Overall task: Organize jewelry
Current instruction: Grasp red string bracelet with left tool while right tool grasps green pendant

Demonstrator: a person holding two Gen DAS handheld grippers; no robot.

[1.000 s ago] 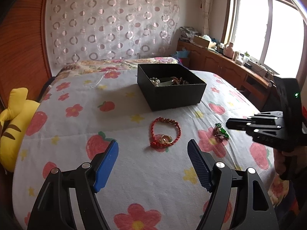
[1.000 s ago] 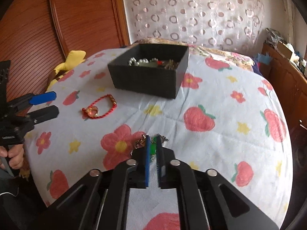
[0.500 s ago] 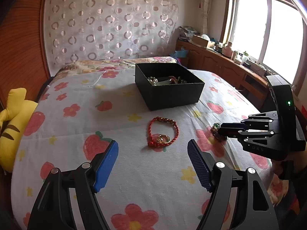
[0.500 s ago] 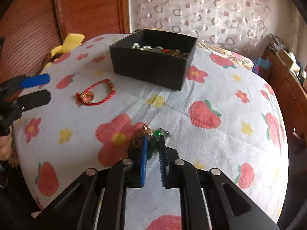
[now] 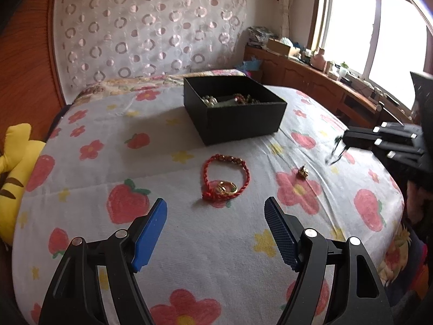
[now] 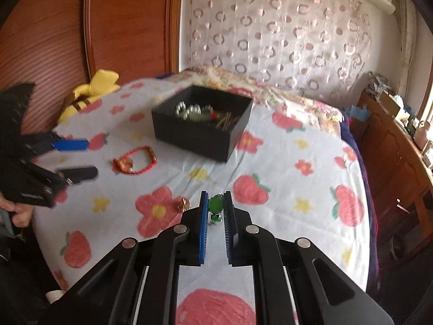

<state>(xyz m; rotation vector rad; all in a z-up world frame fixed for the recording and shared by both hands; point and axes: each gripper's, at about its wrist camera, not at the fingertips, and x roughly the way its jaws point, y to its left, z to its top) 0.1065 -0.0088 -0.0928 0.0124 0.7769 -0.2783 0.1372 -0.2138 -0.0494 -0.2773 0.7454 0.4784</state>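
Nearest the right wrist camera, the right gripper (image 6: 216, 208) has its blue-padded jaws clamped on a green stone pendant with a thin metal chain (image 6: 215, 204), lifted clear of the flower-and-strawberry printed bedsheet (image 6: 297, 184). Just beside it, on the sheet, lies a small gold-coloured trinket (image 6: 183, 204). The left gripper (image 5: 215, 218) hovers with its jaws wide apart and empty, above the sheet and short of a red braided cord bracelet (image 5: 225, 174) that rings a gold ring (image 5: 226, 187). Farther back sits the open black cardboard box (image 5: 238, 124), already holding pearls and other beads. The grip looks to be on the stone alone, so a quick swing toward the box could let the pendant slip out, or its dangling chain could snag the box rim.
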